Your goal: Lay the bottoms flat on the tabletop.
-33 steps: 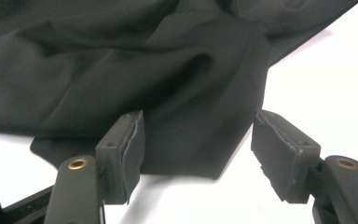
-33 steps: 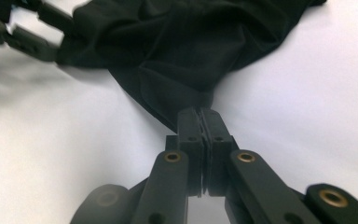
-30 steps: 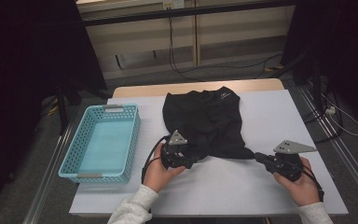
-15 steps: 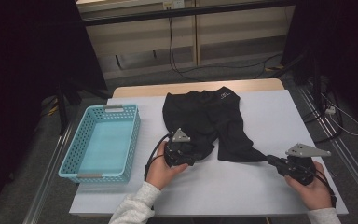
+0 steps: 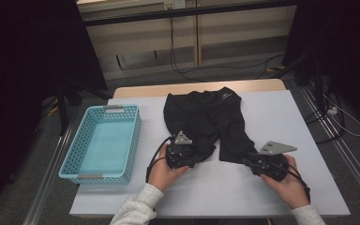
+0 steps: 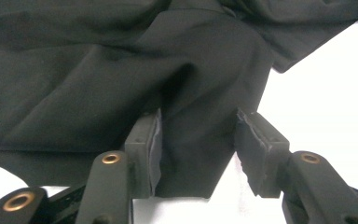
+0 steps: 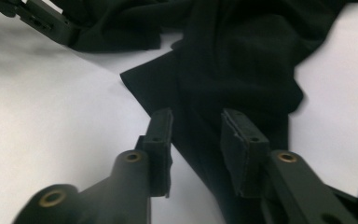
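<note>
left gripper [image 6: 198, 144]: jaws have just been closing, a flap of the black garment [image 5: 208, 119] between them, pads not yet pressing. right gripper [image 7: 196, 140]: jaws just opened, sleeve end loose between. garment lies spread right of the blue basket [image 5: 75, 171]; we judge folding and binning remain.

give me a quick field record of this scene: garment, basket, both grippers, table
garment: black garment spread on the table, two ends pointing toward the person
basket: light blue basket, left of the garment, apart from it
left gripper: left gripper at the garment's near left end, cloth between its jaws, jaws just been closing, pads not yet pressing
right gripper: right gripper at the near right end, jaws just been opening, cloth lies between them, not clamped
table: white table
</note>
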